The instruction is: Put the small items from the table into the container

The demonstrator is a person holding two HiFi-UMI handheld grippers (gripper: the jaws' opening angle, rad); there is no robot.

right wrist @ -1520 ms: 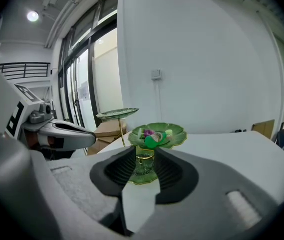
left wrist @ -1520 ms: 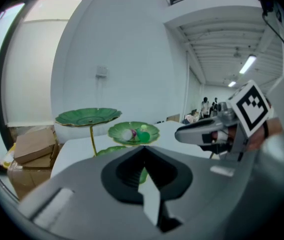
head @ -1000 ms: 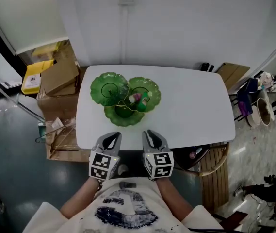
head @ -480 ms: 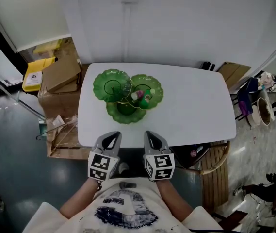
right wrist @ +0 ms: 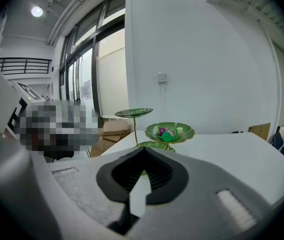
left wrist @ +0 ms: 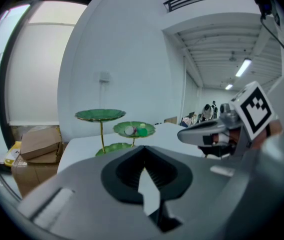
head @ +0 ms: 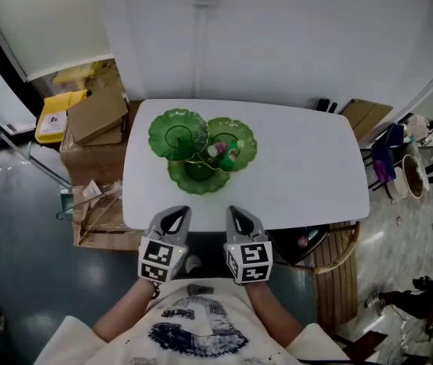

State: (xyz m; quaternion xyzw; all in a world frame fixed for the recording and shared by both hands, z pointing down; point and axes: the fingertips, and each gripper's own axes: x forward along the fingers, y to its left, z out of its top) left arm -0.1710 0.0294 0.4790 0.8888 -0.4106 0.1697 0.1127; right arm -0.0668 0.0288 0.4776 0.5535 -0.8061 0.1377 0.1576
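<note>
Left tongs (head: 175,219) and right tongs (head: 237,217) shut, empty, parked short of the green leaf stand (head: 173,134) — small items (head: 224,151) sit inside it, task looks done.

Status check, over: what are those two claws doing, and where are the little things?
Left gripper and right gripper shut, empty. Small items in one dish of the green tiered stand. Nothing in the way.
</note>
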